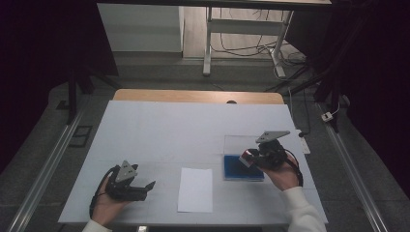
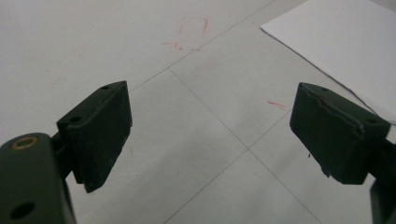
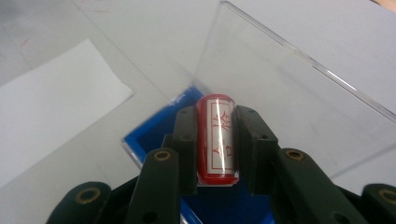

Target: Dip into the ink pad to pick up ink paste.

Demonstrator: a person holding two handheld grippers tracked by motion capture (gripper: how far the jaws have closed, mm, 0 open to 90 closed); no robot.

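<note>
Left gripper (image 1: 145, 186), left of the paper sheet (image 1: 195, 189): jaws spread wide over the bare table (image 1: 159, 130), holding and touching nothing. Right gripper (image 3: 215, 140), right of the sheet: jaws pinch a red stamp (image 3: 216, 140) above the blue ink pad (image 1: 241, 167), whose clear lid (image 3: 289, 98) stands open. The stamp's long axis runs along the jaws, pointing away from the hand; its white label carries red characters I cannot read.

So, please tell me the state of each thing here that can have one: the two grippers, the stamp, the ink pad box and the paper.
Left gripper: open, nothing between its jaws, above the table.
Right gripper: shut on the stamp.
Stamp: red, clamped between the jaws, above the ink pad box.
Ink pad box: open, clear lid raised, blue pad exposed.
Sheet of paper: lying flat on the table, blank.
</note>
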